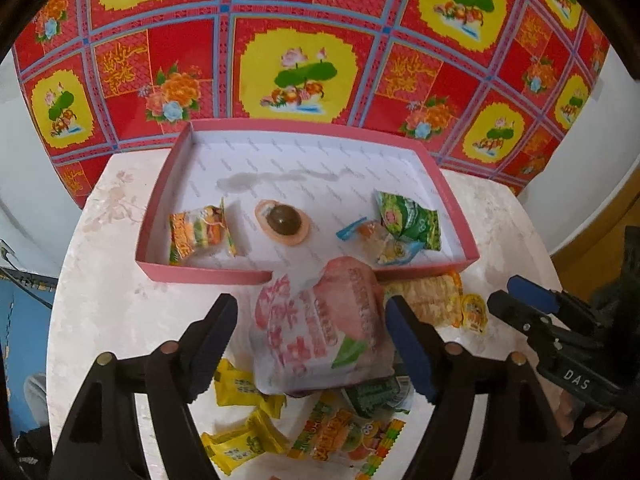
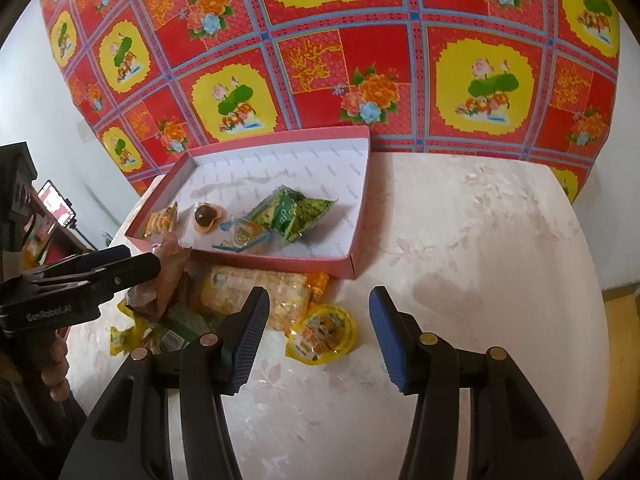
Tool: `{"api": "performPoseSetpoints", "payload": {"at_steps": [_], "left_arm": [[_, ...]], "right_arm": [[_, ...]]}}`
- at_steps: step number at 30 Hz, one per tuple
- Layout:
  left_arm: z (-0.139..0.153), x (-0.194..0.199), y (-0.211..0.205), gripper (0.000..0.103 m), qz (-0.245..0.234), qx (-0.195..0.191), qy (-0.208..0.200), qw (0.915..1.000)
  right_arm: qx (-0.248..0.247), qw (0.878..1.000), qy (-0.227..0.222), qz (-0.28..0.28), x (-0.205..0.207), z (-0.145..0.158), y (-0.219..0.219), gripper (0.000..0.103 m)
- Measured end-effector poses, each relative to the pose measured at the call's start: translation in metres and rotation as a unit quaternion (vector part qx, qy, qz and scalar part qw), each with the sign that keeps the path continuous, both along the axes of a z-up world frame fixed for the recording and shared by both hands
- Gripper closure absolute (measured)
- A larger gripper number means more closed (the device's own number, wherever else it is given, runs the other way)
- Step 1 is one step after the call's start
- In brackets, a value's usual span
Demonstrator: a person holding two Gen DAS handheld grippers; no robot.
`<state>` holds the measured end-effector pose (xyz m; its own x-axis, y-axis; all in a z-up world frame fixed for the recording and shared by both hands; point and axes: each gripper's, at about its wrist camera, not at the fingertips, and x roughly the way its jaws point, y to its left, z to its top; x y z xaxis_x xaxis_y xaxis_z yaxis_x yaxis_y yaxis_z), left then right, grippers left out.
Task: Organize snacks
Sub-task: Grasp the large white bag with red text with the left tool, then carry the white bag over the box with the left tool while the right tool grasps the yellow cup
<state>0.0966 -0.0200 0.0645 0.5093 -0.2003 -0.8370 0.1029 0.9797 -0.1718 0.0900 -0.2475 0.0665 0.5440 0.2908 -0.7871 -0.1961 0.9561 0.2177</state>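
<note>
The shallow pink cardboard tray (image 2: 362,200) lies at the pale marbled desk (image 2: 480,280)'s far edge, right half bare. The left gripper (image 1: 312,316) stands apart around a large pink-printed plastic snack bag (image 1: 320,328), pads clear. The right gripper (image 2: 318,312), open and empty, hangs over a yellow jelly cup (image 2: 324,334). Loose yellow packets (image 1: 240,420) crowd the near edge.

Pink-printed snack bag (image 1: 320,328) leans over the pink tray's (image 1: 152,216) front rim.
</note>
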Motion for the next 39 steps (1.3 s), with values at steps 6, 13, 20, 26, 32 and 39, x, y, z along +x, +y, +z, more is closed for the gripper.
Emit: {"api": "performPoseSetpoints", "payload": {"at_steps": [6, 13, 20, 26, 32, 39], "left_arm": [[-0.002, 0.0, -0.002, 0.022, 0.0, 0.006, -0.003, 1.0], [-0.001, -0.004, -0.004, 0.022, -0.001, 0.002, -0.004, 1.0], [-0.011, -0.008, -0.015, 0.021, -0.015, 0.02, 0.005, 0.9997], [-0.015, -0.004, -0.011, 0.022, 0.005, 0.035, 0.004, 0.9994], [-0.016, 0.0, -0.003, 0.026, 0.017, 0.031, 0.0, 0.9994], [-0.008, -0.004, 0.0, 0.038, 0.008, 0.014, -0.019, 0.9997]], "right_arm": [[0.002, 1.0, 0.011, -0.003, -0.001, -0.007, -0.004, 0.045], [0.01, 1.0, 0.028, -0.001, -0.003, -0.016, -0.003, 0.045], [0.007, 0.999, 0.038, 0.011, -0.004, -0.024, 0.006, 0.045], [0.006, 0.999, 0.044, 0.012, -0.001, -0.028, 0.009, 0.045], [0.005, 0.999, 0.042, 0.013, 0.001, -0.03, 0.011, 0.045], [-0.008, 0.999, 0.037, 0.014, 0.0, -0.03, 0.014, 0.047]]}}
